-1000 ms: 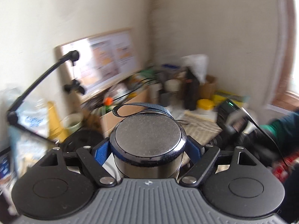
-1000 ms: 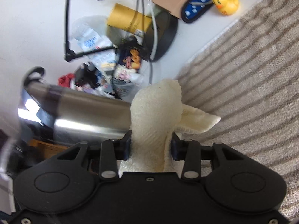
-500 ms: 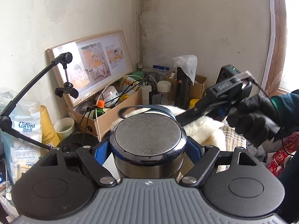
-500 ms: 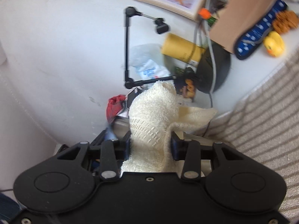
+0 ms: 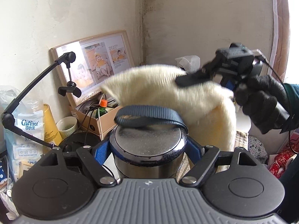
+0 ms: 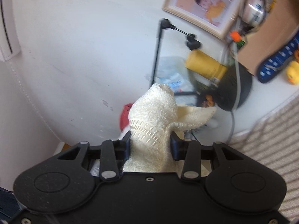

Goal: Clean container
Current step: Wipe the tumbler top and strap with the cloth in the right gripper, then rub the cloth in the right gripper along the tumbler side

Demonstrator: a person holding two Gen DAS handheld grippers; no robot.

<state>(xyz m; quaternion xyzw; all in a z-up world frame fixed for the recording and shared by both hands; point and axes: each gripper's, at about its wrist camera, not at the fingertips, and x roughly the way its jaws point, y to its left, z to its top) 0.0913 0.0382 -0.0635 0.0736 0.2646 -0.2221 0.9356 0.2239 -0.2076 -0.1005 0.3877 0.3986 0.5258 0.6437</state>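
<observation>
Left gripper (image 5: 148, 149) is clamping the steel flask (image 5: 148, 147) low in the centre of the left wrist frame, blue pads pressing both sides of its body just under the dark lid. The flask's blue strap (image 5: 149, 116) is looping over the lid top. Right gripper (image 6: 150, 144) is pinching a cream towel (image 6: 153, 123); its jaws are standing nearly together with the cloth bunched between the pads and poking out forward, centre of the right wrist frame. In the left wrist frame the same towel (image 5: 168, 91) is hanging blurred across the middle, above and behind the flask, one fold dropping down to the right of it; can't tell if it is touching the lid. A black-gloved hand (image 5: 261, 102) is holding the right gripper at the right edge. A photo frame (image 5: 93, 63) is leaning on the wall, left of centre. A yellow duck (image 6: 292, 72) is sitting at the right edge of the right wrist frame.
</observation>
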